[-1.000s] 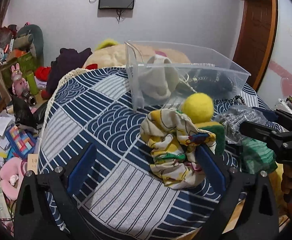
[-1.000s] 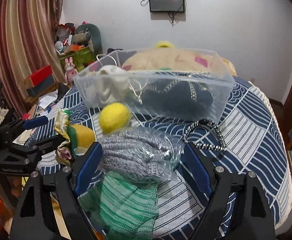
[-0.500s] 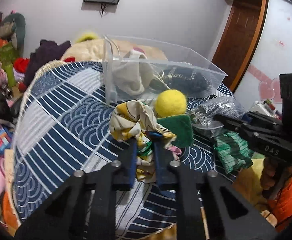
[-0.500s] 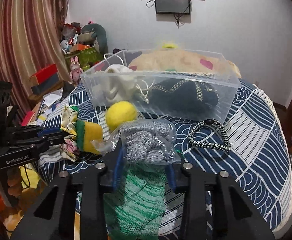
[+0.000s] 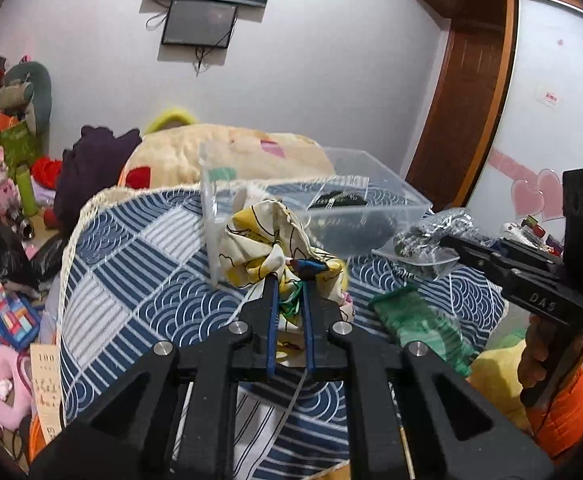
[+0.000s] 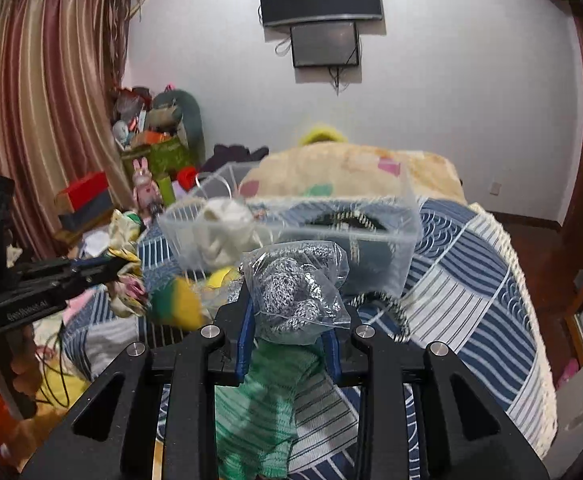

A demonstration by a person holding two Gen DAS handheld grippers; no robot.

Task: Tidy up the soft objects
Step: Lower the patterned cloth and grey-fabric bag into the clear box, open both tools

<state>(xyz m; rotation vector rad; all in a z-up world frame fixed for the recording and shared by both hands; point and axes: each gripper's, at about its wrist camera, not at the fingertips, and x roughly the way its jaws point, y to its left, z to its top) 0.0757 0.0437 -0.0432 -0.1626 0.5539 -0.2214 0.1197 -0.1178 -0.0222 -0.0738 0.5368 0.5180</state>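
Observation:
My left gripper (image 5: 290, 280) is shut on a yellow and white patterned cloth (image 5: 259, 236) and holds it up in front of the clear plastic bin (image 5: 371, 204). My right gripper (image 6: 287, 312) is shut on a clear bag of grey knit fabric (image 6: 295, 284), lifted above the bed. That bag also shows in the left wrist view (image 5: 427, 236), and the patterned cloth in the right wrist view (image 6: 125, 240). The bin (image 6: 395, 228) holds a white cloth (image 6: 223, 232) and a dark item. A green striped cloth (image 6: 267, 396) lies below the right gripper. A yellow-green sponge (image 6: 175, 300) is blurred.
The bed has a blue and white patterned cover (image 5: 139, 264). A beige blanket (image 6: 351, 172) lies behind the bin. A black-white cord (image 6: 391, 308) lies by the bin. Toys and boxes (image 5: 7, 312) clutter the floor at left. A wooden door (image 5: 463, 92) stands at right.
Both grippers have risen from the bed, each with its load, toward the bin. The yellow-green sponge has shifted and blurs. One second ago both grippers were open.

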